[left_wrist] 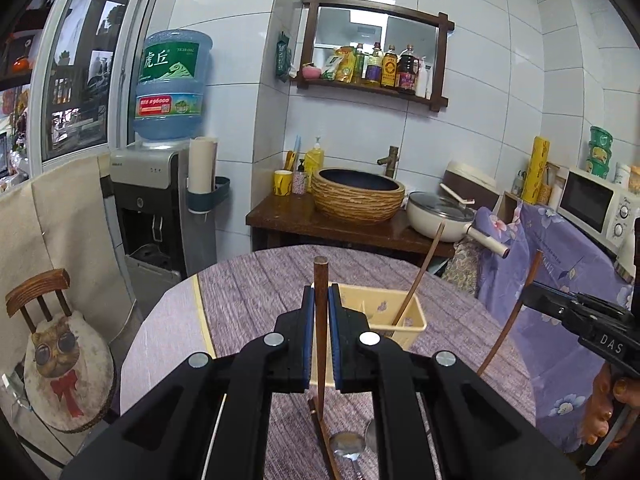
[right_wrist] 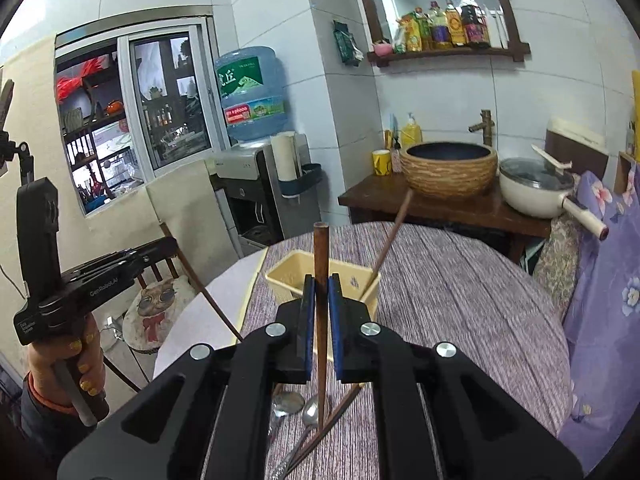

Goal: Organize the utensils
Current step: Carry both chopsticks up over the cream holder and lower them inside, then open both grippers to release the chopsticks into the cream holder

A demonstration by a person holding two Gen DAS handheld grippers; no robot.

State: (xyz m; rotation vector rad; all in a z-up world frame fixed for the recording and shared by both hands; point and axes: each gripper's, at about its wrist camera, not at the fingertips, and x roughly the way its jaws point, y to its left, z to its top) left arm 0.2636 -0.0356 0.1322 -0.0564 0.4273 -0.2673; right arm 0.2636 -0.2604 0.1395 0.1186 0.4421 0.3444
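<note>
In the left wrist view my left gripper [left_wrist: 320, 294] is shut on a brown wooden chopstick [left_wrist: 320, 270] that stands upright above the table. Just behind it is a yellow utensil holder [left_wrist: 416, 322] with one chopstick [left_wrist: 420, 276] leaning in it. To the right, my right gripper [left_wrist: 532, 300] holds a second chopstick [left_wrist: 508, 328]. In the right wrist view my right gripper [right_wrist: 320, 282] is shut on its upright chopstick [right_wrist: 321, 244], in front of the holder [right_wrist: 280, 276]. My left gripper [right_wrist: 168, 244] grips its stick [right_wrist: 208, 296] at the left. Two spoons [right_wrist: 288, 402] and loose chopsticks [right_wrist: 340, 410] lie below.
The round table [left_wrist: 256, 288] has a purple striped cloth. Behind it a wooden counter carries a woven basin [left_wrist: 358, 194] and a white lidded pan [left_wrist: 438, 216]. A water dispenser [left_wrist: 156, 200] and a cat-cushion chair [left_wrist: 60, 356] stand at the left, and a microwave [left_wrist: 596, 202] at the right.
</note>
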